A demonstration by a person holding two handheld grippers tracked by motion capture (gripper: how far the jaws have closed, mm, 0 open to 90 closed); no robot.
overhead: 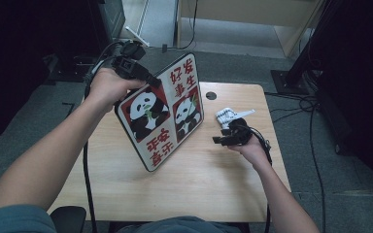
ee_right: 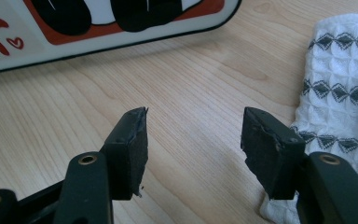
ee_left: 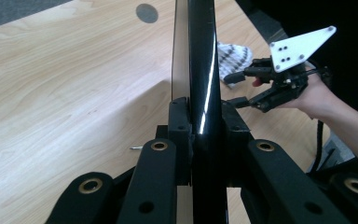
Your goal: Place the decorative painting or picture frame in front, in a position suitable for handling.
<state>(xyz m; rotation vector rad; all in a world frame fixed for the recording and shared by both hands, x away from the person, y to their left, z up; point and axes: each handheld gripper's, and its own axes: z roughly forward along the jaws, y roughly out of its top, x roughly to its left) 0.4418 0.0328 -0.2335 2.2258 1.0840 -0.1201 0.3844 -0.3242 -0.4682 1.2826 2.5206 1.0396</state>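
Note:
A flat board (overhead: 162,114) printed with two pandas and red characters stands tilted on edge over the wooden table (overhead: 199,189). Its lower corner is down at the tabletop. My left gripper (overhead: 151,81) is shut on the board's upper left edge. In the left gripper view the jaws clamp the dark glossy edge (ee_left: 200,56) from both sides. My right gripper (overhead: 219,137) hovers open just right of the board, nothing between its pads (ee_right: 133,140). A white waffle cloth with grey diamonds (ee_right: 340,84) lies beside its right jaw; the cloth (overhead: 228,115) sits behind that hand.
A round cable hole (overhead: 211,95) marks the table's far edge. Cables (overhead: 315,126) trail over the grey floor at the right, near a black stand base (overhead: 286,80). A dark chair part (overhead: 68,218) sits at the near left corner.

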